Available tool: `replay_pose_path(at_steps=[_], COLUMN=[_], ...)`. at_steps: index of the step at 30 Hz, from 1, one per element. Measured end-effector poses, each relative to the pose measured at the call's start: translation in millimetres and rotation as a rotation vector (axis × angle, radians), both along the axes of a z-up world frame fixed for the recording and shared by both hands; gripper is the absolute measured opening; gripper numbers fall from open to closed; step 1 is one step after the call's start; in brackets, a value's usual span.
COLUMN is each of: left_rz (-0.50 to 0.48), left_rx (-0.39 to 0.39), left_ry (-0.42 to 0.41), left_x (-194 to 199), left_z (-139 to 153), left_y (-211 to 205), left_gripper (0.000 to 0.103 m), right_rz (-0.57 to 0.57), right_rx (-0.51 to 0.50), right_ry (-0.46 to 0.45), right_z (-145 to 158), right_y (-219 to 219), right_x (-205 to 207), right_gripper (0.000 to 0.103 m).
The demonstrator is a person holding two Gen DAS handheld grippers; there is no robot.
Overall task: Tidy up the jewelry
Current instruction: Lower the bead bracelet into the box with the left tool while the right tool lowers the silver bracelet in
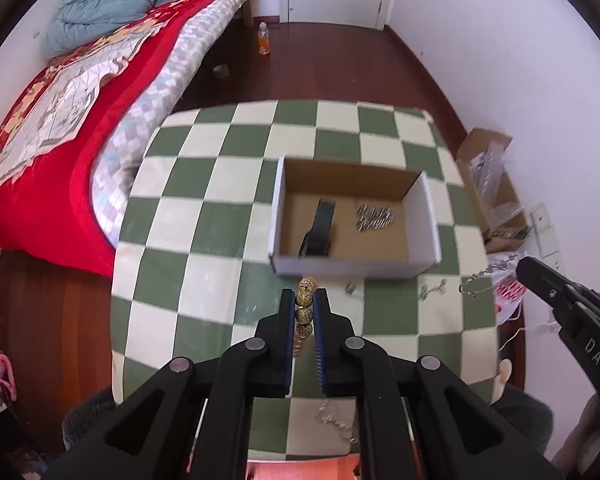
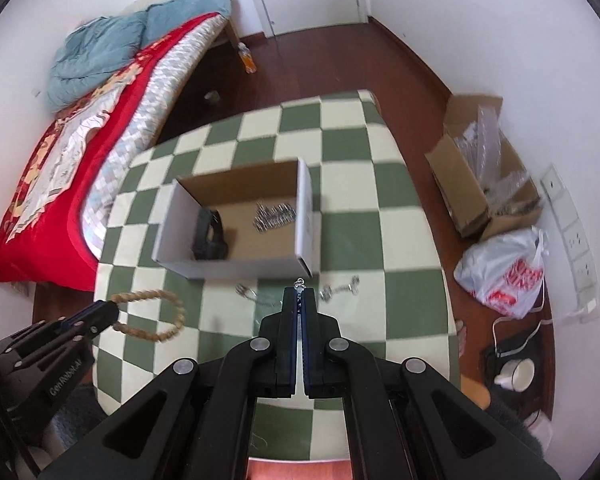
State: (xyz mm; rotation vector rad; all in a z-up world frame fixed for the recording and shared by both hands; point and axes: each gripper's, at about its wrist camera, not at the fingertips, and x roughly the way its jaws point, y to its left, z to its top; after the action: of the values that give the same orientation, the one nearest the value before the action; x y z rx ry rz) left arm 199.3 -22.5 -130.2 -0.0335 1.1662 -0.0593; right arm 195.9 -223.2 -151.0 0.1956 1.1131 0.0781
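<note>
My left gripper is shut on a string of speckled tan beads, held above the checked table. From the right wrist view that gripper carries the beads as a hanging loop. My right gripper is shut on a thin silver chain; in the left wrist view the chain dangles from it. An open cardboard box ahead holds a black band and a heap of silver chain. Small silver pieces lie on the cloth before the box.
A bed with a red blanket borders the table's left. On the floor to the right are a cardboard box of plastic wrap, a plastic bag and a white mug. A bottle stands by the far door.
</note>
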Motion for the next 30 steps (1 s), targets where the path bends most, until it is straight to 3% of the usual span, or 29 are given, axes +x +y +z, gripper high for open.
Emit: replay_pose_path(at_steps=[6, 12, 19, 25, 30], left_rz=[-0.028, -0.045, -0.038, 0.000, 0.014], left_rx=[-0.056, -0.079, -0.061, -0.081, -0.029], left_ry=[0.025, 0.090, 0.162, 0.189, 0.157], left_x=[35, 77, 111, 124, 131], left_z=[11, -1, -31, -39, -31], left_y=[0, 3, 9, 18, 19], left_gripper=[0.006, 0.006, 0.006, 0.007, 0.017], right_rz=[0.022, 0.036, 0.056, 0.080, 0.082], right_rx=[0.011, 0.032, 0.020, 0.010, 0.021], right_ry=[-0.060, -0.058, 0.034, 0.107, 0.147], right_z=[36, 45, 8, -26, -39], right_y=[7, 15, 28, 33, 33], right_x=[24, 63, 109, 129, 138], right_gripper=[0.001, 0.001, 0.002, 0.002, 0.002])
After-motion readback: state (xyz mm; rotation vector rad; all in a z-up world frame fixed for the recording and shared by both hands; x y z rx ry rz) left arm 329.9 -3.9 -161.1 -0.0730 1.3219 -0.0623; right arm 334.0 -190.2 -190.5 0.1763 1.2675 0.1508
